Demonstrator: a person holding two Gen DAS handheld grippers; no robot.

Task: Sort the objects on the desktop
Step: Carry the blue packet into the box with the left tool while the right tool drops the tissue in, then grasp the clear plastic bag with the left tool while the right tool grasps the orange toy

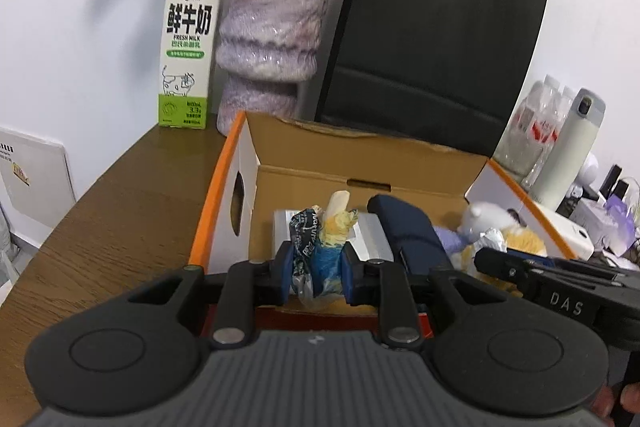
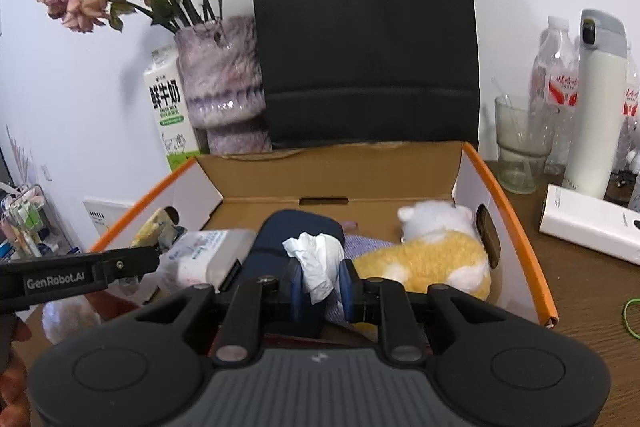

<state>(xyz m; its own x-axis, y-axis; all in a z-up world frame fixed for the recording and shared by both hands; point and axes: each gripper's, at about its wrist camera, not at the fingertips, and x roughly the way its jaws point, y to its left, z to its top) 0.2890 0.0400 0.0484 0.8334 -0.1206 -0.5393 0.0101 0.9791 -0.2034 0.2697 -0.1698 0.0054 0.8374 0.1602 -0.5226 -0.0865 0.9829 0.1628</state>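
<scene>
An open cardboard box (image 1: 360,155) with orange-edged flaps stands on the wooden desk; it also shows in the right wrist view (image 2: 352,175). My left gripper (image 1: 314,273) is shut on a crumpled blue, yellow and black wrapper (image 1: 320,247) over the box's near edge. My right gripper (image 2: 320,287) is shut on a crumpled white tissue (image 2: 318,263) above the box. Inside lie a dark blue case (image 2: 296,231), a yellow and white plush toy (image 2: 432,251) and a wet-wipes pack (image 2: 212,251).
Behind the box stand a black paper bag (image 2: 364,39), a purple vase (image 1: 272,39) with dried roses and a milk carton (image 1: 188,47). To the right are a white thermos (image 2: 596,107), water bottles (image 2: 554,75), a glass (image 2: 520,147) and a white flat box (image 2: 592,223).
</scene>
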